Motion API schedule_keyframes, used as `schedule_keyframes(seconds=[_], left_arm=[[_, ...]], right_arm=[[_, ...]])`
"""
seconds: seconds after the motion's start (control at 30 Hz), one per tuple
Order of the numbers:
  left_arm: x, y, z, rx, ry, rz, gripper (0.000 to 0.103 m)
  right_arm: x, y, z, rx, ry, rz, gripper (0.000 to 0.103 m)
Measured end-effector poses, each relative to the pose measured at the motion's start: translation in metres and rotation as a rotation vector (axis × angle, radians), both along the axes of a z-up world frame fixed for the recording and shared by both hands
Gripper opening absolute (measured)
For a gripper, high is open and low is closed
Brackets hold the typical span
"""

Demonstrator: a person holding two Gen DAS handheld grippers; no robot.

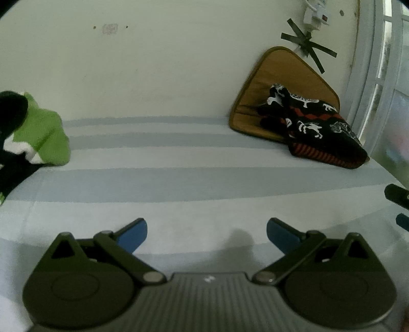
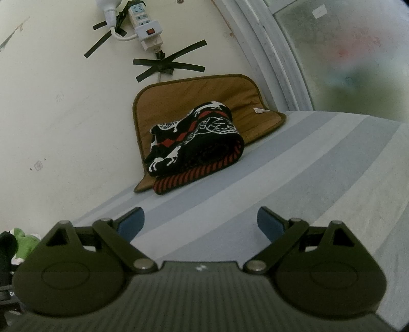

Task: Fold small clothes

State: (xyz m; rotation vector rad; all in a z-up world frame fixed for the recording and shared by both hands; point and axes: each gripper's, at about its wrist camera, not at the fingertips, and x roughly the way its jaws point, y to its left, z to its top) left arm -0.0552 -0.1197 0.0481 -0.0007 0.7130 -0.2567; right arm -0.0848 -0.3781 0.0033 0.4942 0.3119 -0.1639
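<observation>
A black knit garment (image 1: pixel 314 125) with white animal shapes and red stripes lies folded on a brown mat (image 1: pixel 268 76) against the wall, seen at the far right in the left wrist view. The right wrist view shows that same garment (image 2: pixel 196 143) on the mat (image 2: pixel 194 94) straight ahead. A green, white and black garment (image 1: pixel 38 132) lies bunched at the far left; a bit of it shows as the green garment (image 2: pixel 23 241) at the right view's left edge. My left gripper (image 1: pixel 207 233) is open over the striped sheet (image 1: pixel 179 178), holding nothing. My right gripper (image 2: pixel 200 221) is open and empty too.
The pale wall (image 1: pixel 153 63) runs along the back of the bed. A power strip (image 2: pixel 145 23) and taped cable hang above the mat. A window frame (image 2: pixel 276 51) with frosted glass stands at the right. The right gripper's fingertips (image 1: pixel 398 196) peek in at the left view's right edge.
</observation>
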Motion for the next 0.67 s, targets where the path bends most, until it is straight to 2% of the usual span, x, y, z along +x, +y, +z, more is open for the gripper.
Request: schedule_keyframes(seconds=[0.17,0.37,0.67], left_arm=[[-0.0003,-0.0028,0.0009,0.032,-0.012,0.009,0.103],[0.0027,0.0009,0.0015,0.054,0.005,0.074,0.103],[-0.0013,-0.0025,0.0019,0.083,-0.026,0.033,0.103]], right_arm=[[-0.0001,-0.0001,-0.0001,0.000,0.000,0.000,0.097],[-0.0001,0.0000,-0.0001,0.000,0.000,0.000,0.097],[0.0018,0.0008,0.0008,-0.002,0.002,0.003,0.097]])
